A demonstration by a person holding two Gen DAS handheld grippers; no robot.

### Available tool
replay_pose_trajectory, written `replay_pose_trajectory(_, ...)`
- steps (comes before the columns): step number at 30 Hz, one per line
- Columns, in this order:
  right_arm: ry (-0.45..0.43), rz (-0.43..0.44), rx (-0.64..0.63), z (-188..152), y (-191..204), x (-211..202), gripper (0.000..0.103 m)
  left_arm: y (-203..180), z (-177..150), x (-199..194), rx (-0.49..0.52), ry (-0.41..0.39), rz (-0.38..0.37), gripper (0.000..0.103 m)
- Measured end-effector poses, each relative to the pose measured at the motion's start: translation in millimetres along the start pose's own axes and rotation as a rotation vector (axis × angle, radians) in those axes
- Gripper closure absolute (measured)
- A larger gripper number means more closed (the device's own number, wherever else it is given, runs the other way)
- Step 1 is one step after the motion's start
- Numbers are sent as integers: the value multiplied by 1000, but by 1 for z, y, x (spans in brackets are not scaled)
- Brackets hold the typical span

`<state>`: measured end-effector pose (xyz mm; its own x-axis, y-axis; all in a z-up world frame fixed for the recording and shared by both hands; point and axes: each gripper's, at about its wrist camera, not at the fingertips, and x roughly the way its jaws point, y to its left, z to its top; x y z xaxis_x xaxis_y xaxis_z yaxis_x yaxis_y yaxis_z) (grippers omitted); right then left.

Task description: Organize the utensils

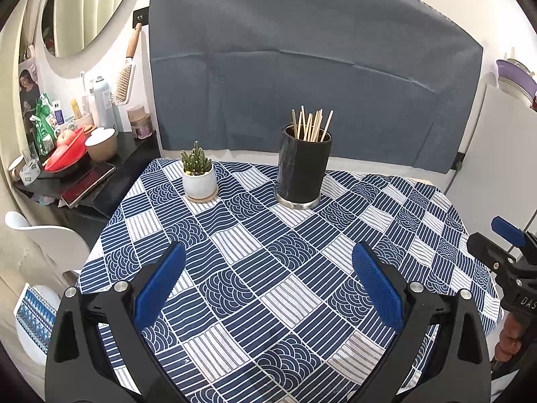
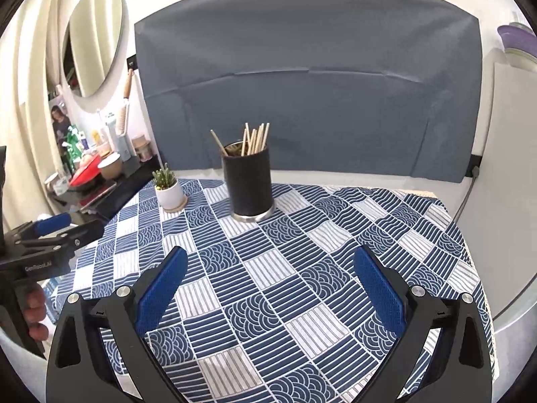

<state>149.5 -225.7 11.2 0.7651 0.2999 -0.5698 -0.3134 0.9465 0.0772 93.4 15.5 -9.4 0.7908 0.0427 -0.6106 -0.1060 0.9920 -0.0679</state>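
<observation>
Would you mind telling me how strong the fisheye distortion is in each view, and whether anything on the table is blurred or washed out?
Left wrist view: strong barrel bending, the grey backdrop bows and corners go black; the black holder and chopsticks stay sharp. Right wrist view: same bending, the tablecloth edge curves; the potted plant is slightly soft, the white wall near the right edge is bright.

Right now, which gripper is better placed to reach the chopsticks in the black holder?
Probably the left gripper: the black holder sits almost straight ahead of its open fingers. For the right gripper it stands left of centre.
</observation>
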Motion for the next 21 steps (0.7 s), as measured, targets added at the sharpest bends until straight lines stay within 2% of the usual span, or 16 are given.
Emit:
replay_pose_trajectory(9,0,-15,-19,-2,2,-2,8,-3,-3,-2,10,11,-9,6)
replay_pose_trajectory(12,5,-15,-25,-3,1,-1,8,-7,-6,-3,10,7,-43,6)
replay_pose_trajectory(21,-7,-6,-28,-2,-1,0,8,-7,-7,-3,-3,10,-15,6)
